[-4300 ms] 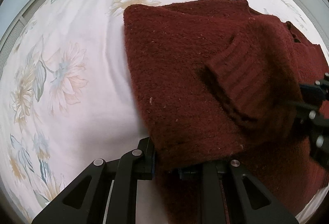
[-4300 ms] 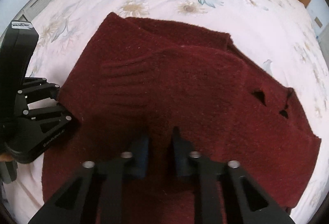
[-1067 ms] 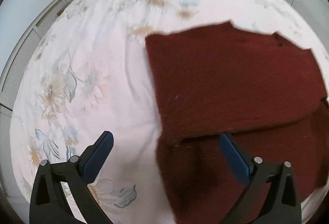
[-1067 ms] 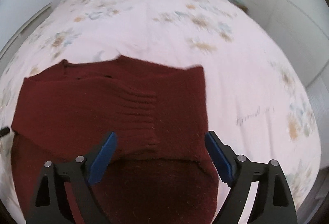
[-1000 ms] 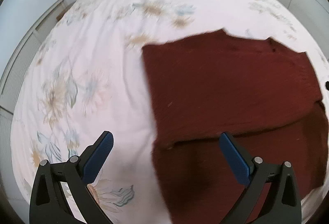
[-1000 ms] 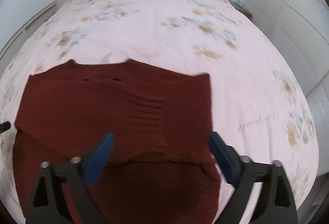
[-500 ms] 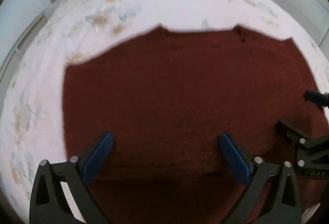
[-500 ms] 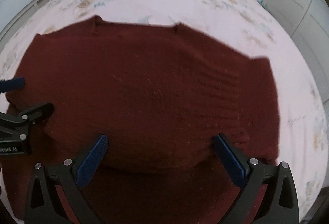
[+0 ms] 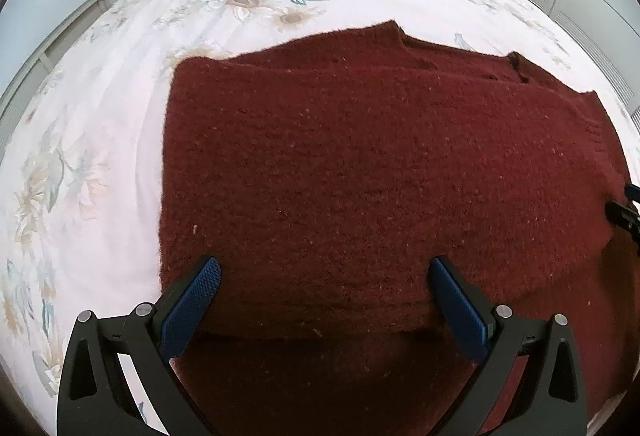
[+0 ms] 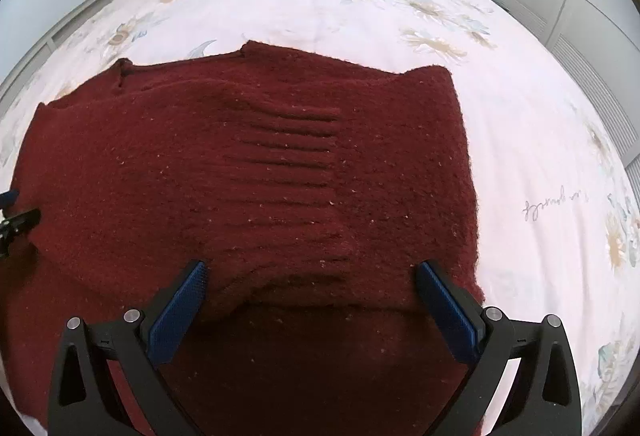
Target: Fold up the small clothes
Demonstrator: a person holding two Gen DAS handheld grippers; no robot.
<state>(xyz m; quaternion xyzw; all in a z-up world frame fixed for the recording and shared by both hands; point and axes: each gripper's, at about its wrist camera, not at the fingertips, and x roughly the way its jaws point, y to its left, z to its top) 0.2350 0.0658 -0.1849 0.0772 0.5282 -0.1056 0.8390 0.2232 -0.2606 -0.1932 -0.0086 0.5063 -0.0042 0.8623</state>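
Grippers released since 4 s ago: left gripper (image 9: 324, 296) and right gripper (image 10: 310, 300) both spread wide, holding nothing. Dark red knitted sweater (image 9: 360, 164) lies folded on floral white bedsheet (image 9: 120, 76); final fold probably next.

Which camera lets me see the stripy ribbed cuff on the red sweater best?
The right wrist view. There the ribbed cuff lies in the middle of the dark red sweater, its ridges clear and unobstructed. The left wrist view shows the same sweater, but only a sliver of ribbing at its far right edge.
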